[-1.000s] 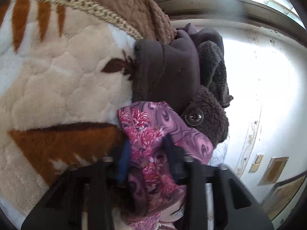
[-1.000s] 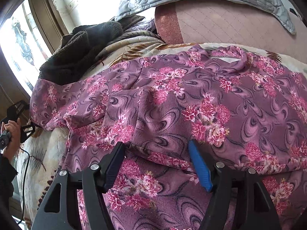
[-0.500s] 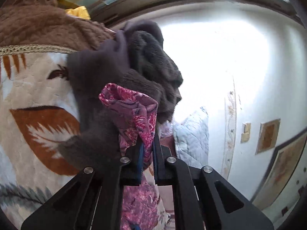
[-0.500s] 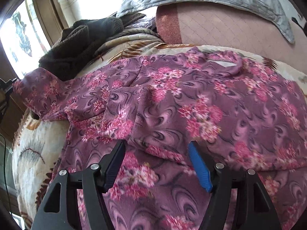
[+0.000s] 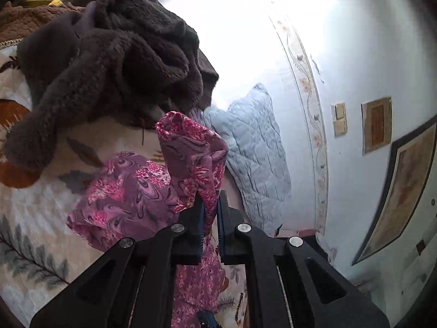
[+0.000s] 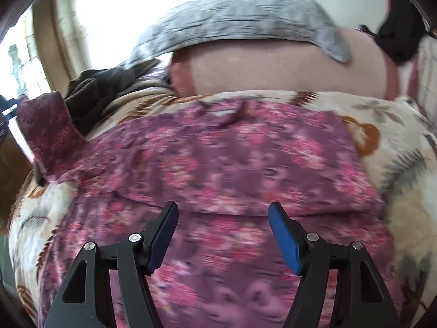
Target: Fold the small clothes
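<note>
Jaws of the left gripper (image 5: 209, 205) are pinching a sleeve end of the purple floral garment (image 6: 218, 169) and holding it up off the bed, with the first fold only beginning.

Jaws of the right gripper (image 6: 222, 218) are standing wide apart above the middle of the garment, gripping nothing. The garment is lying spread across the leaf-patterned blanket (image 6: 404, 169) on the bed, its body mostly flat, though motion blur is hiding finer creases. Its raised sleeve is showing at the left edge of the right wrist view, just beside a heap of dark brown fleece clothing (image 5: 109, 63). A grey quilted pillow (image 5: 254, 150) is resting further back. Judging from this, no fold is finished yet: the sleeve is needing to come across the body, then the other side, then the final folds.
</note>
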The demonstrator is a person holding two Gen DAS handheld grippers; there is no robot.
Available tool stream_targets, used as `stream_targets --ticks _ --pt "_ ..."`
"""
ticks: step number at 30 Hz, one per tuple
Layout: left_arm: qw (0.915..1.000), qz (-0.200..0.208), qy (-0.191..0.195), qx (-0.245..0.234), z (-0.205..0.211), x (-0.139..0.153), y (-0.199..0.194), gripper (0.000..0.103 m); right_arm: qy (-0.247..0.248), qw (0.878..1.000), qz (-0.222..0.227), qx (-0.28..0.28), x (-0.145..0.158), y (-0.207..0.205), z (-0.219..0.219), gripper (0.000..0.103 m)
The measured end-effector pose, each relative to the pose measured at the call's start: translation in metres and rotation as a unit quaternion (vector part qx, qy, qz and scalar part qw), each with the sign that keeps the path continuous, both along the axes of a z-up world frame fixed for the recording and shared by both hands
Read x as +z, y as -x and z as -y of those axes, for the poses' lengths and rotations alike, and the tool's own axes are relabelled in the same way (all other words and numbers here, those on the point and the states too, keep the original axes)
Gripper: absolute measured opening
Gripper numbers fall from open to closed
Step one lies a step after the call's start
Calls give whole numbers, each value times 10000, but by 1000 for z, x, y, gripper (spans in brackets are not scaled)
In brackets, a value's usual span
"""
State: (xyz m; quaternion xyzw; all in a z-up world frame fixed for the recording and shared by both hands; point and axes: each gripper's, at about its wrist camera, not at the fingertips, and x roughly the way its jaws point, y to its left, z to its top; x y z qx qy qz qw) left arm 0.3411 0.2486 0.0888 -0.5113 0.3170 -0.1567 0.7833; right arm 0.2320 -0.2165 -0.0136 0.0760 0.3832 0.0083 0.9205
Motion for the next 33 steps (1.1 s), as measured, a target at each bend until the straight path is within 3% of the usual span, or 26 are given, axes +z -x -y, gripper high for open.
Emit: stream_targets --ticks 10,18,22,26,27,29,30,33 --pt "9943 -98 -308 -1016 126 0 -19 6 -1159 9901 -65 -792 -18 4 64 70" --pt "9791 -744 -729 -1747 227 -64 -29 6 -1515 9835 -194 -965 -22 0 81 70" --pt "9689 -1128 -996 -1965 257 -98 -29 6 -1633 9808 -261 -1031 -25 -2 87 70" --pt "9575 -1282 -1426 -2152 275 -114 -22 7 -1651 9804 -293 -1033 -27 -4 88 70" --pt "9556 -1293 -1495 -2184 277 -114 -21 9 -1638 9806 -308 -1026 -28 -5 88 70" --pt "9508 -1350 -1567 -2306 277 -117 -19 35 -1613 9810 -322 -1029 -29 -6 87 70" --pt "9498 -1390 -1534 -2347 275 -118 -16 40 -1595 9814 -322 -1023 -30 -5 86 70" --pt "9510 -1301 -1463 -2394 262 -115 -6 43 -1555 9821 -311 -1014 -30 -5 86 70"
